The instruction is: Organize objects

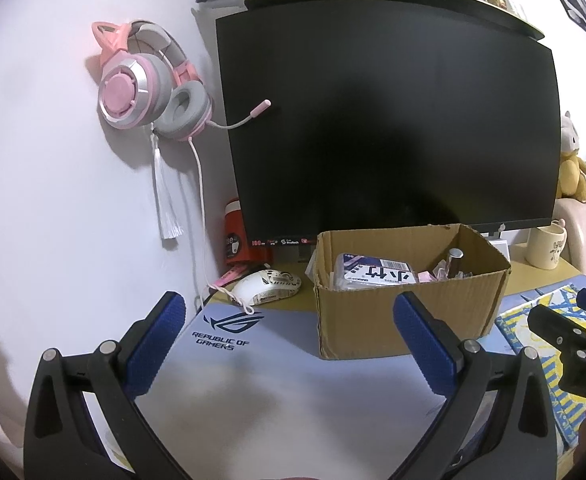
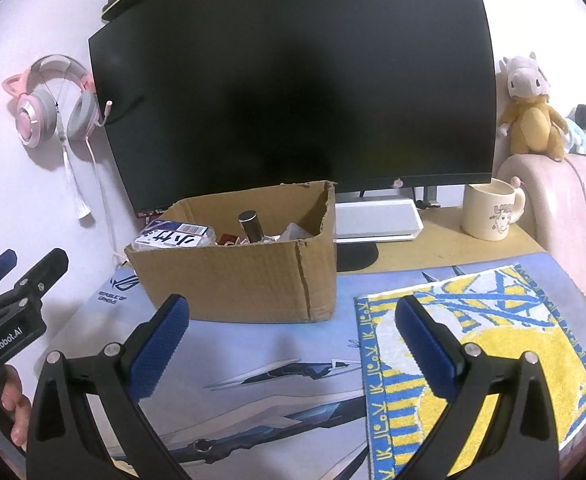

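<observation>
Left wrist shows us a white mouse (image 1: 267,286) beside the cardboard box (image 1: 409,312), hidden from the right wrist, which alone shows the cream mug (image 2: 489,212) whole. Our left tongs (image 1: 289,344) and right tongs (image 2: 291,344) gape wide, empty, over bare mat (image 2: 273,344) before the box.

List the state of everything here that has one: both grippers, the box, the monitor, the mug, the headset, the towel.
left gripper: open, empty
right gripper: open, empty
cardboard box: open-topped, items inside
monitor: screen dark
mug: upright
headset: hanging on wall
towel: laid flat
</observation>
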A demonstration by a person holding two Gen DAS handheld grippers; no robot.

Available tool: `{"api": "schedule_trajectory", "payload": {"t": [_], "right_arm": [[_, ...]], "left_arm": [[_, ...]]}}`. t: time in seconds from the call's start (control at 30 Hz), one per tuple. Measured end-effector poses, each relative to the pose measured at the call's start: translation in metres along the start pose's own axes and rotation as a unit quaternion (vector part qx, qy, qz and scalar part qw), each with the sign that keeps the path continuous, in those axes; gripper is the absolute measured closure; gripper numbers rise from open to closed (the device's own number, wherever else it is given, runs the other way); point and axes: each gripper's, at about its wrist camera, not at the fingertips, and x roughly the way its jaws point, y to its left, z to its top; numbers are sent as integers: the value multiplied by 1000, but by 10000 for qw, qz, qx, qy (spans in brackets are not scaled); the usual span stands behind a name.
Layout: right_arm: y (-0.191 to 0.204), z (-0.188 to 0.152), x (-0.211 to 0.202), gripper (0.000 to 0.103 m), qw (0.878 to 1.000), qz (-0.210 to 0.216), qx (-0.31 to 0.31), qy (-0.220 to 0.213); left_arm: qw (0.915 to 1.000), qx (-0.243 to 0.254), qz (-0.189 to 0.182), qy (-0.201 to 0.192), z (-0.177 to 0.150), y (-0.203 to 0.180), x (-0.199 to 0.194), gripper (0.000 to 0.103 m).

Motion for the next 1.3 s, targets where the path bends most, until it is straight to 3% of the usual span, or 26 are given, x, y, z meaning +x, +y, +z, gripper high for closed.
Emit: {"api": "schedule_trajectory", "payload": {"t": [1.3], "right_arm": [[-1, 2, -3, 0, 9998, -147, -72, -58]], "left_arm": [[9997, -60, 21, 245, -4, 6, 12, 0]]}}
